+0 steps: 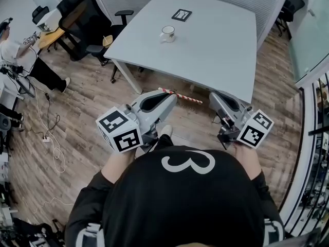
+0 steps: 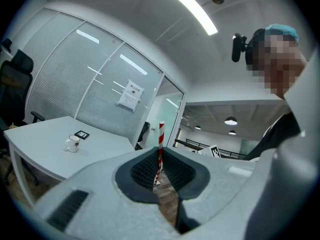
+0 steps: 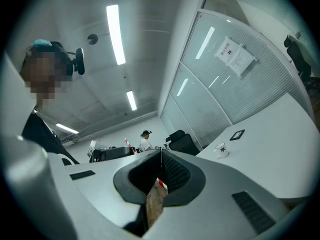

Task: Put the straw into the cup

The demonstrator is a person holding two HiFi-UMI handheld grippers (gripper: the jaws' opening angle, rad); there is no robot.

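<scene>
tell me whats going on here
A person stands short of the table with a gripper in each hand. The left gripper is shut on a red-and-white straw, which sticks out sideways toward the right gripper. The right gripper looks shut, with nothing in it. The cup sits on the table, well away from both grippers, and the straw is not in it yet.

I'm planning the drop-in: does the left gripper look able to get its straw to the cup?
Likely yes: the left gripper holds the straw, and nothing stands on the table between it and the cup, though it's far off.
</scene>
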